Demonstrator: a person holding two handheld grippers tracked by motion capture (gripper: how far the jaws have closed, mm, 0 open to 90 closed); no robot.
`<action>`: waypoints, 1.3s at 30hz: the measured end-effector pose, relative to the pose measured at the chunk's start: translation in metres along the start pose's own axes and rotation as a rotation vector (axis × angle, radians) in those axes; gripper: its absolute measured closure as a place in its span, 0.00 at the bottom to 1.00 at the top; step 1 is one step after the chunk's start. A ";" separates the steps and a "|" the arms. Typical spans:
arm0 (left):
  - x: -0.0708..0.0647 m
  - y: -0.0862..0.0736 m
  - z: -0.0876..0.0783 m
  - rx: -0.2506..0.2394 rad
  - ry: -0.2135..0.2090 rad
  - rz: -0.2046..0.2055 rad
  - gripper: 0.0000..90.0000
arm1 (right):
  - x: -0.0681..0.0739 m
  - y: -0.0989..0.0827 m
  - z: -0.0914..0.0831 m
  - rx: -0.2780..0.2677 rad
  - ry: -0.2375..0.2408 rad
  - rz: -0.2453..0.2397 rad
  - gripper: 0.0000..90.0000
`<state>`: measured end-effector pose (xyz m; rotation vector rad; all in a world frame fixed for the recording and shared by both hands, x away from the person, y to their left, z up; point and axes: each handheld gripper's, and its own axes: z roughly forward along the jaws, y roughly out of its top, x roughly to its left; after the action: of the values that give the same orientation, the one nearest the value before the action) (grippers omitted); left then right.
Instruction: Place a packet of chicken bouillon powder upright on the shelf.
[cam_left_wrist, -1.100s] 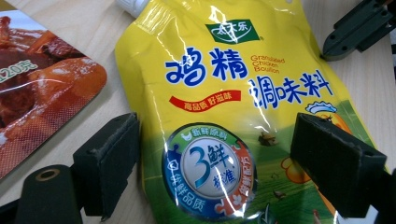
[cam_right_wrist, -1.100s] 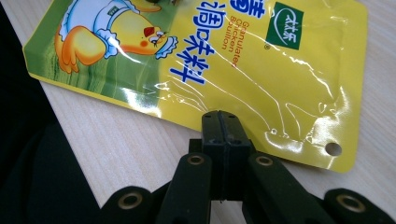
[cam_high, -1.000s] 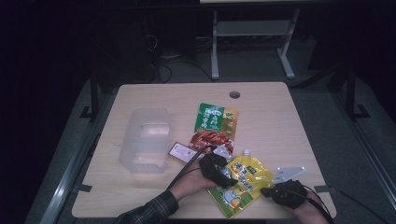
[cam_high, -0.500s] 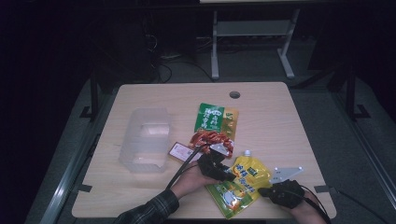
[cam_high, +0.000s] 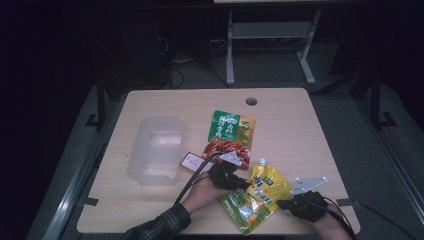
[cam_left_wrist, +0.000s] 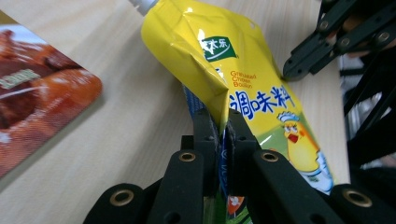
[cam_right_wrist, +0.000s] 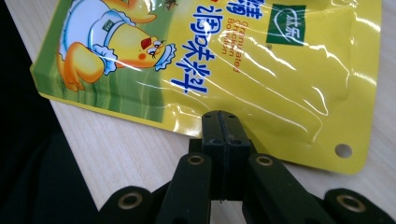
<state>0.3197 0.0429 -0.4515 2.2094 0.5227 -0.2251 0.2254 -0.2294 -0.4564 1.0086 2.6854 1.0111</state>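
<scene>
Near the table's front edge: one yellow seasoning pouch (cam_high: 256, 197) lies flat on the wooden table (cam_high: 300, 130), spout pointing away from the person.
Left gripper: the left gripper (cam_left_wrist: 223, 122) has just been closing, and its jaws now pinch a raised fold of the pouch's edge between them.
Right gripper: the right gripper (cam_right_wrist: 223, 122) has its jaws pressed together at the pouch's rim; whether any film sits between the pads, hard to tell.
Pouch count: three packets in all, with one green snack bag (cam_high: 231, 127) and one red meat packet (cam_high: 226, 149) just beyond the yellow one.
Other things: one clear plastic container (cam_high: 156, 148) sits to the left, and one small card (cam_high: 192, 161) lies just beside it.
In the way: the red packet lies close by the left gripper; the container stays well apart.
</scene>
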 end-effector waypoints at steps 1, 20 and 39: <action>0.000 0.001 -0.004 -0.013 0.005 0.003 0.95 | 0.000 0.000 -0.001 -0.002 0.000 0.008 0.99; -0.007 0.015 -0.065 -0.258 0.052 0.016 0.96 | -0.016 0.023 0.001 -0.252 0.087 0.130 0.35; -0.006 -0.002 -0.099 -0.358 0.079 -0.007 0.96 | -0.015 0.073 0.021 -0.452 0.269 0.129 0.51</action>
<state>0.3122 0.1181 -0.3879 1.8735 0.5665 -0.0422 0.2833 -0.1860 -0.4289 1.0155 2.4157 1.7900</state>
